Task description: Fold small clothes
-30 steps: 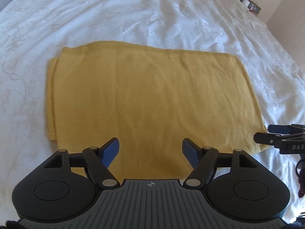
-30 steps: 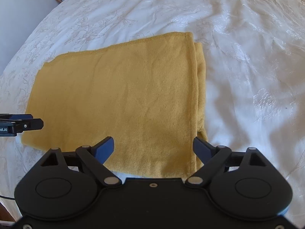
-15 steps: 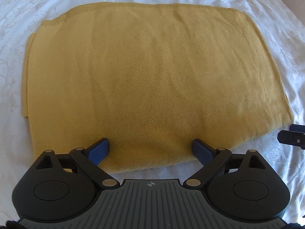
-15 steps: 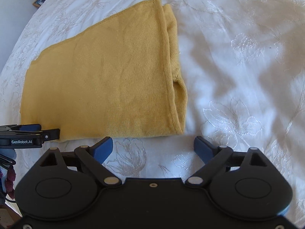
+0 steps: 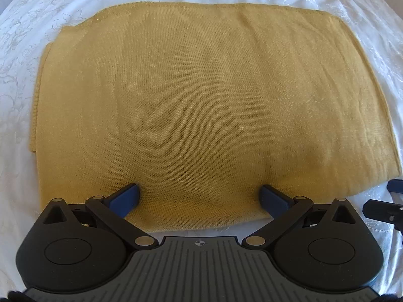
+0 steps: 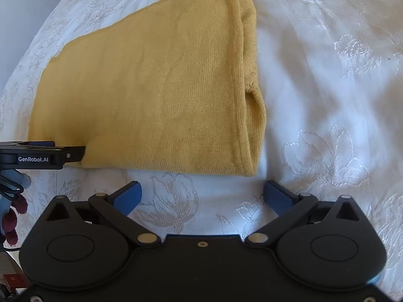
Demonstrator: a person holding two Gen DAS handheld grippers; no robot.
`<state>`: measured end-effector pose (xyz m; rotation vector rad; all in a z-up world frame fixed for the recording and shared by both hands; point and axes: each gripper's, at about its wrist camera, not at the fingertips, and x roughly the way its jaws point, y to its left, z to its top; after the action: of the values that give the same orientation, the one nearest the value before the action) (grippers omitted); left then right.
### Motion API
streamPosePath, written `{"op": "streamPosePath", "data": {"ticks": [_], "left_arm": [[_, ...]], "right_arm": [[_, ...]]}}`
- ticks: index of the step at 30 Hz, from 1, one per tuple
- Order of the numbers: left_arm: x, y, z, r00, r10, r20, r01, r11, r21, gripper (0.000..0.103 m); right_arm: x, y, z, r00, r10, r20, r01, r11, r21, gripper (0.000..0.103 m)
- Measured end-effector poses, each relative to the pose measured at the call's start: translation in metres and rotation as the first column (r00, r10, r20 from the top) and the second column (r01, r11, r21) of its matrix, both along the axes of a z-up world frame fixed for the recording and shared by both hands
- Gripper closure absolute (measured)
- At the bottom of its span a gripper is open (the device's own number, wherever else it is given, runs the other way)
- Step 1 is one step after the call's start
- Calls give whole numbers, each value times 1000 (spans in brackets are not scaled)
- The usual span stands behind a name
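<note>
Mustard knit garment (image 5: 201,105) lies flat on the white embroidered bedspread (image 6: 327,100), already folded into a rectangle. Our left gripper (image 5: 200,197) hangs over its near edge, jaws opening wide with only cloth beneath them, nothing pinched. Our right gripper (image 6: 202,193) sits just short of the near right corner, jaws also opening, over bare bedspread. For a clean next fold we should take all layers at both near corners, since 2 layers show along the right edge.

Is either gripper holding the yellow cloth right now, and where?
Neither. The left gripper is opening astride the yellow cloth's near edge; the right gripper is opening over the white bedspread.
</note>
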<state>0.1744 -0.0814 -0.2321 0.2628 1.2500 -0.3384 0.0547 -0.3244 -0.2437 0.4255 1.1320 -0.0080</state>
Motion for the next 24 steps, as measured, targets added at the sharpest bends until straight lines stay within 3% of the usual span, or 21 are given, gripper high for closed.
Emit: {"op": "streamPosePath", "data": {"ticks": [6,8,10,17,24], "left_arm": [[-4,0,13,999,13,-35,-13,1000,13,4],[-10,-3,26,999,19,-32,-19,1000,5,26],[-14,-5,41,1000,22,-23,-22,1000,-9,39],[12,-20,83,992,106,61,-102,992,-75,40],[61,-43,72,986,150,74,-146,987,-64,43]], "right_arm": [[-7,14,-2,995,61,72,-55,995,-89,0],[-12,13,-2,995,46,89,-40,997,-71,0],[-13,5,-1,995,34,97,-32,999,-28,0],[-8,-29,0,997,16,70,-28,983,180,0],[-10,-45,2,999,-14,50,1,965,260,2]]}}
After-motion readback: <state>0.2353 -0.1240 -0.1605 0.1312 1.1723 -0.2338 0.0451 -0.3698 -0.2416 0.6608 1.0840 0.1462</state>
